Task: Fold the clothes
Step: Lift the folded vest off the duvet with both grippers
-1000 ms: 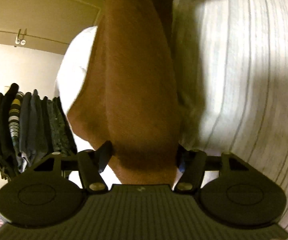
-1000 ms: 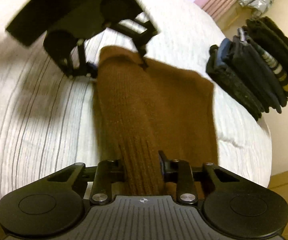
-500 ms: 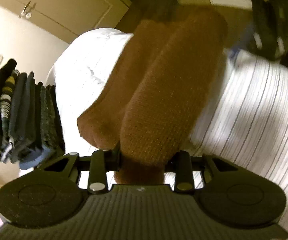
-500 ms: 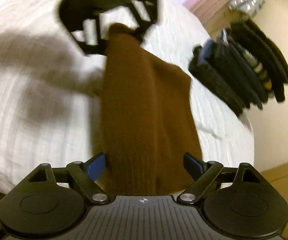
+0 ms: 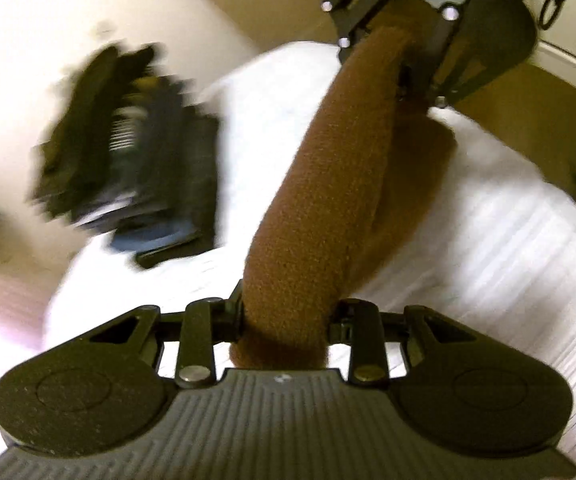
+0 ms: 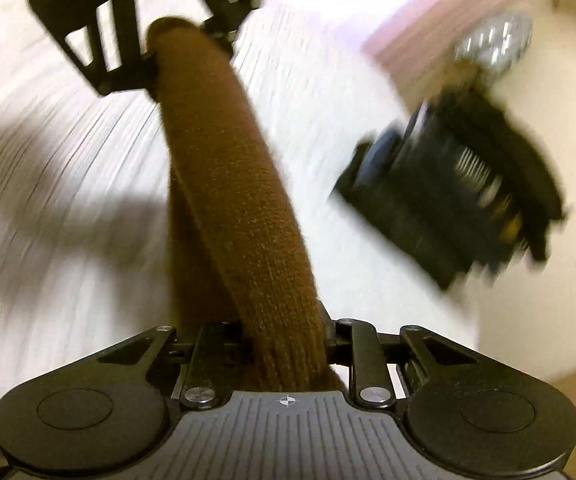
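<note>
A brown knitted garment [image 5: 328,180] hangs stretched in a thick roll between the two grippers, above the white striped bed [image 5: 488,260]. My left gripper [image 5: 288,320] is shut on one end of it. In that view the right gripper [image 5: 400,68] clamps the far end at the top. In the right wrist view the garment [image 6: 240,200] runs from my right gripper [image 6: 288,344], whose jaws are closing with the knit pressed between them, up to the left gripper [image 6: 184,52]. A fold of the garment droops below the roll.
A stack of dark folded clothes [image 5: 136,152] lies at the bed's edge, seen blurred in the right wrist view as a stack [image 6: 456,192] too. A silvery crumpled object [image 6: 492,44] sits by the wall beyond. The bed cover [image 6: 48,160] spreads to the left.
Both grippers have risen, lifting the brown garment off the bed into a taut roll. The right jaws opened wide half a second ago and are closed on the knit again.
</note>
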{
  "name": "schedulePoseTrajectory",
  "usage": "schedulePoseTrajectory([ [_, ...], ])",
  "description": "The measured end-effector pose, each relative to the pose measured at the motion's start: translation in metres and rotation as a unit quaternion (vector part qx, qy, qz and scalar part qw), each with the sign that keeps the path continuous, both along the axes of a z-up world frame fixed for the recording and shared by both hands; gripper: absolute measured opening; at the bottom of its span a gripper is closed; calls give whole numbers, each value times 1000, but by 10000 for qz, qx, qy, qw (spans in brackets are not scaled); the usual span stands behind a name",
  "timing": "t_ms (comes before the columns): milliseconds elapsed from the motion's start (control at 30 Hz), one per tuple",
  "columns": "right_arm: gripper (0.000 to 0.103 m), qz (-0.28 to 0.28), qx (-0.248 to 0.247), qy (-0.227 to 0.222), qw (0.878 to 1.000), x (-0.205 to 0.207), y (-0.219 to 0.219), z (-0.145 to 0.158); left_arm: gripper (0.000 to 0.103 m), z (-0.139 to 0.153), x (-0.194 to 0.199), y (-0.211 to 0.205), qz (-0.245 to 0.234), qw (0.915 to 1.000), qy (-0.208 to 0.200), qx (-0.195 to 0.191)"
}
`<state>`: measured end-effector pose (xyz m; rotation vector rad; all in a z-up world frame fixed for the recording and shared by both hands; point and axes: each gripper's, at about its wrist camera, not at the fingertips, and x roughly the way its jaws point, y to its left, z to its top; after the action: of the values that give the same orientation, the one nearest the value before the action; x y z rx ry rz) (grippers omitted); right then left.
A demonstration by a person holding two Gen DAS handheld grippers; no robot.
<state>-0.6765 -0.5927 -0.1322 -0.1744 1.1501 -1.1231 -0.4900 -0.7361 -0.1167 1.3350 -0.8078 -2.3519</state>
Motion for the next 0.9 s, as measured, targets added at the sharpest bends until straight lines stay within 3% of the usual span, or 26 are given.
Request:
schedulePoseTrajectory([
  [167, 23, 1012, -725, -65, 9922, 18, -19, 40, 29, 22, 34, 31, 779, 9962, -1, -380],
  [233, 23, 1412, -812, -117, 9866, 27, -9, 39, 29, -6, 40, 58, 1073, 9940, -179, -97],
  [367, 23, 2055, -98, -16, 9786, 38, 28, -15, 30, -63, 52, 112, 1642, 9837, -547, 487],
  [467, 23, 2440, 836, 186, 9660, 41, 61, -73, 30, -121, 51, 151, 1898, 9714, -959, 1052],
  [533, 23, 2628, 1169, 450, 9567, 42, 83, -100, 30, -135, 50, 163, 2034, 9683, -951, 1091],
  [600, 33, 2690, 1069, 592, 9554, 42, 98, -108, 30, -133, 48, 161, 2281, 9629, -792, 1204],
  [667, 82, 2672, 1016, 579, 9565, 42, 104, -107, 30, -123, 49, 151, 2444, 9581, -621, 1356],
  [700, 91, 2654, 923, 539, 9582, 41, 106, -106, 30, -117, 50, 146, 2510, 9557, -540, 1436],
  [800, 94, 2861, 714, 489, 9543, 44, 109, -103, 30, -101, 53, 134, 2634, 9506, -320, 1613],
  [900, 93, 2775, 738, 476, 9567, 51, 92, -101, 31, -86, 67, 135, 2607, 9518, -259, 1596],
])
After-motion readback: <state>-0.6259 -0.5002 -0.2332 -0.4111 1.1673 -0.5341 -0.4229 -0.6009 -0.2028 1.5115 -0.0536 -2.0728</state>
